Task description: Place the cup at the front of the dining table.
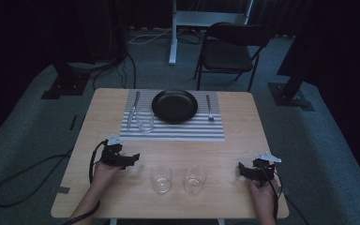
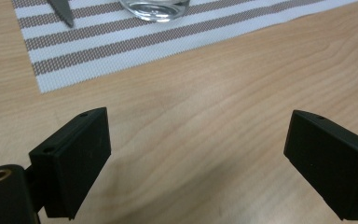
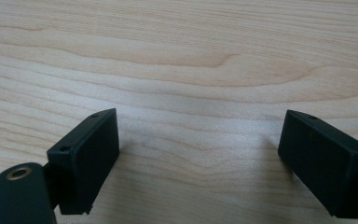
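Observation:
A striped placemat [image 1: 178, 132] lies at the far middle of the wooden table [image 1: 243, 140]. On it sit a black plate [image 1: 174, 106], a knife [image 1: 133, 108] at its left, a fork [image 1: 209, 108] at its right and a clear glass [image 1: 145, 121] by the knife. Two more clear glasses [image 1: 161, 178] [image 1: 195, 178] stand side by side near the front edge. My left gripper [image 1: 127, 158] rests open at the front left, its jaws wide over bare wood [image 2: 200, 154], the placemat corner [image 2: 121, 42] and a glass base [image 2: 154, 8] ahead. At the front right my right gripper [image 1: 244, 169] is open over bare wood [image 3: 200, 154].
A black chair [image 1: 232, 49] and a white stand [image 1: 173, 33] are on the carpet beyond the table. Dark frame bases [image 1: 65, 79] [image 1: 290, 91] flank the far corners. Cables trail on the floor at the left [image 1: 23, 183].

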{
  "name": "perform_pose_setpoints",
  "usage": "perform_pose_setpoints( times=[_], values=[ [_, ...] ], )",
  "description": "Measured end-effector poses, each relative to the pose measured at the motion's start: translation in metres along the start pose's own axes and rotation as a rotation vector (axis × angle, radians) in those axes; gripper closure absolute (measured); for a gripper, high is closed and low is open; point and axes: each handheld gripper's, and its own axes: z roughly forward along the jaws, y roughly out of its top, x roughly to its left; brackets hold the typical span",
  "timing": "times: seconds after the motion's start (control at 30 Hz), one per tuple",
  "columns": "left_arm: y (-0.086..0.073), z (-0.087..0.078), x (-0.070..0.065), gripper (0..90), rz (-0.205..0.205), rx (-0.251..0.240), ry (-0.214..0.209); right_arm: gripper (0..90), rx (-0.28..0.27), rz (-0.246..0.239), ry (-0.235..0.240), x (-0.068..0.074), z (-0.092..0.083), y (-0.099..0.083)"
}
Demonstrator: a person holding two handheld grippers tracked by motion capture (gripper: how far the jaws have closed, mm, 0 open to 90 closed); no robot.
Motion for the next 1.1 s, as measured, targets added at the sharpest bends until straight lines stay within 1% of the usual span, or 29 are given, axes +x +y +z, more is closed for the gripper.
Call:
perform_pose_setpoints(
  times=[0.03,0.07,0.17,0.2,0.27,0.33,0.43,0.47,0.5,0.53,0.6,0.73,0.93,1.1],
  values=[
    [-0.002,-0.002,0.001,7.7,-0.011,-0.002,-0.008,11.9,0.0,0.0,0.0,0.0,0.0,0.0],
    [-0.004,-0.004,0.001,7.7,-0.014,0.0,-0.012,11.9,0.0,0.0,0.0,0.0,0.0,0.0],
    [-0.009,-0.008,0.0,7.7,0.002,-0.008,0.028,11.8,0.0,-0.001,0.0,0.0,0.0,0.0],
    [-0.01,-0.009,0.001,7.7,0.005,-0.004,0.032,11.9,0.0,-0.001,0.0,0.0,0.0,0.0],
    [-0.015,-0.011,0.003,7.7,-0.004,-0.004,0.037,11.8,0.0,-0.001,0.0,0.0,0.0,0.0],
    [-0.02,-0.014,0.004,7.7,0.004,0.006,0.049,11.8,-0.001,0.0,0.0,0.0,0.0,0.0],
    [-0.025,-0.016,0.004,7.7,0.006,0.008,0.054,11.9,0.0,0.001,0.0,0.0,0.0,0.0],
    [-0.033,-0.019,0.004,7.7,0.019,0.02,0.07,11.9,0.0,0.002,0.0,0.0,0.0,0.0],
    [-0.035,-0.02,0.003,7.7,0.027,0.023,0.075,11.8,0.0,0.002,0.0,0.0,0.0,0.0],
    [-0.035,-0.02,0.003,7.7,0.027,0.023,0.075,11.8,0.0,0.002,0.0,0.0,0.0,0.0],
    [-0.038,-0.023,0.001,7.7,0.044,0.032,0.082,11.8,0.0,0.002,0.0,0.0,0.0,0.0],
    [-0.043,-0.028,0.0,7.7,0.039,0.03,0.081,11.9,0.0,0.002,0.0,0.0,0.0,0.0],
    [-0.055,-0.039,0.002,7.7,0.048,0.029,0.144,11.8,0.0,0.001,0.0,0.0,0.0,0.0],
    [-0.063,-0.047,0.004,7.7,0.035,0.036,0.165,11.9,0.001,0.001,0.0,0.0,0.0,0.0]
  ],
)
